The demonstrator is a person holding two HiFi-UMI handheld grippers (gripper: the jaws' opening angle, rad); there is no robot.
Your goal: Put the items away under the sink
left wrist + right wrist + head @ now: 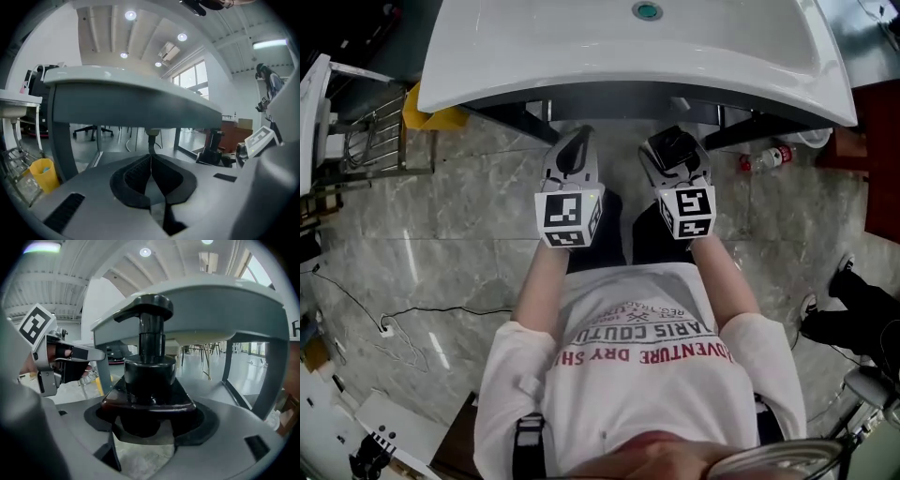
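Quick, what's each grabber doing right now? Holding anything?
Left gripper: jaws shut together, nothing in them.
Right gripper: jaws shut on a dark pump bottle.

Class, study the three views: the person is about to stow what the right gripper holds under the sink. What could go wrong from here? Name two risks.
1. The pump bottle in the right gripper stands tall, with the sink close above, so its pump head may knock the sink's front edge going under.
2. The fingers clamp only the bottle's glossy body below the shoulder, so it could tilt or slip.
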